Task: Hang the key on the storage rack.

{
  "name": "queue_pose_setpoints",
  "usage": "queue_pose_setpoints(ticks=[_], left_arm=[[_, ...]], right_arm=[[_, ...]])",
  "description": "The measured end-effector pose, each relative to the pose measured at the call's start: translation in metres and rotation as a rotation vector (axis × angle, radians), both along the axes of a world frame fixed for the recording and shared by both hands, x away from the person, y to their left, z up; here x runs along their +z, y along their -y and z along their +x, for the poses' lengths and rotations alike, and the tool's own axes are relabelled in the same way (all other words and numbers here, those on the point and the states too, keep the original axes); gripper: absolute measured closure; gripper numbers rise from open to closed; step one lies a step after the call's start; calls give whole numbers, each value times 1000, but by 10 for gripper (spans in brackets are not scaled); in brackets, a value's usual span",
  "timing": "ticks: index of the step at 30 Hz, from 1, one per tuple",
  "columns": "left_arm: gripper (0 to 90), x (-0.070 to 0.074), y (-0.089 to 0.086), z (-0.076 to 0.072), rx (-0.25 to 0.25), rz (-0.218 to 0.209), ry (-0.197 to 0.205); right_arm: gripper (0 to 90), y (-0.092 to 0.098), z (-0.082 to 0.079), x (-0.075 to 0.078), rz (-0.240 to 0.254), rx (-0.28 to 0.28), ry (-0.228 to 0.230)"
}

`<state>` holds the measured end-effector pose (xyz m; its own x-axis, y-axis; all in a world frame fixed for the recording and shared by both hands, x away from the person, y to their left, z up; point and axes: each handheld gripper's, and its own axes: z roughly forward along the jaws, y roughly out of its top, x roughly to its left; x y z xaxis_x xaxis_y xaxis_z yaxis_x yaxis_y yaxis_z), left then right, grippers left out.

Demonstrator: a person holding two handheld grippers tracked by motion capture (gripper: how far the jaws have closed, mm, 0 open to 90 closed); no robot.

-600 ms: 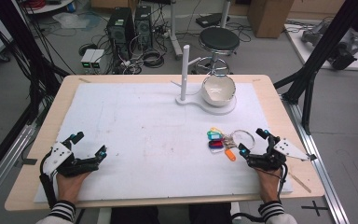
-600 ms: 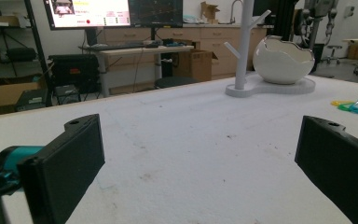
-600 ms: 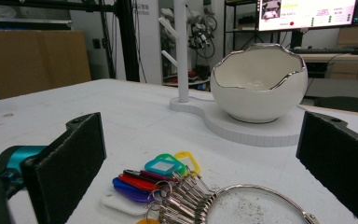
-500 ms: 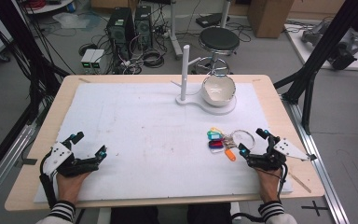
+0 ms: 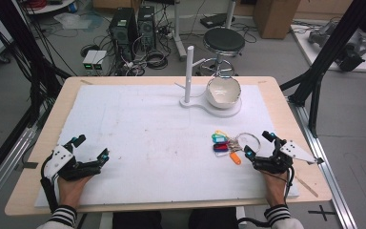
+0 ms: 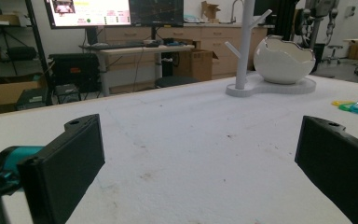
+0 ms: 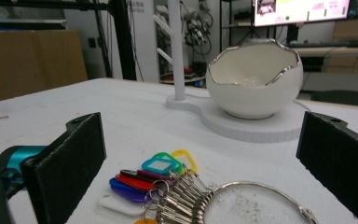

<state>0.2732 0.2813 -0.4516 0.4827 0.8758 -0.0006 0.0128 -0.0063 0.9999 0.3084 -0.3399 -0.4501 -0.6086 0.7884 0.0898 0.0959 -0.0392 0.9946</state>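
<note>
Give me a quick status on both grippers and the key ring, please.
Left gripper open, idle on the mat. Right gripper open, jaws either side of the key ring, not gripping. Nothing in the way.

The table [image 5: 38,143] has a pale wood rim under a white, faintly speckled mat [image 5: 147,138]. At about one o'clock from the mat's middle, the bowl [image 5: 223,90] is white with a silvery jagged edge, on a white stand [image 5: 188,71]. The key tags [image 7: 154,179] are yellow, green, teal, red, purple, white and orange, on a silver ring [image 7: 256,200]. Each hand-held gripper, left [image 5: 89,149] and right [image 5: 259,144], is black with teal tips and a grey-white plate. The person's cuffs [image 5: 63,214] are striped black and white.
</note>
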Motion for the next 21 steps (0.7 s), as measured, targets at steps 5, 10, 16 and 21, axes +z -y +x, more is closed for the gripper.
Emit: queue_pose_setpoints(ticks=[5,10,16,21], left_arm=[[17,0,0,0,1,0,0],[17,0,0,0,1,-2,-2],[17,0,0,0,2,0,-2],[17,0,0,0,2,1,-1]], right_arm=[[8,5,2,6,19,-23,-73],[8,12,1,27,-25,-44,-64],[9,18,3,47,-75,-59,-90],[9,26,17,58,-135,-73,-200]])
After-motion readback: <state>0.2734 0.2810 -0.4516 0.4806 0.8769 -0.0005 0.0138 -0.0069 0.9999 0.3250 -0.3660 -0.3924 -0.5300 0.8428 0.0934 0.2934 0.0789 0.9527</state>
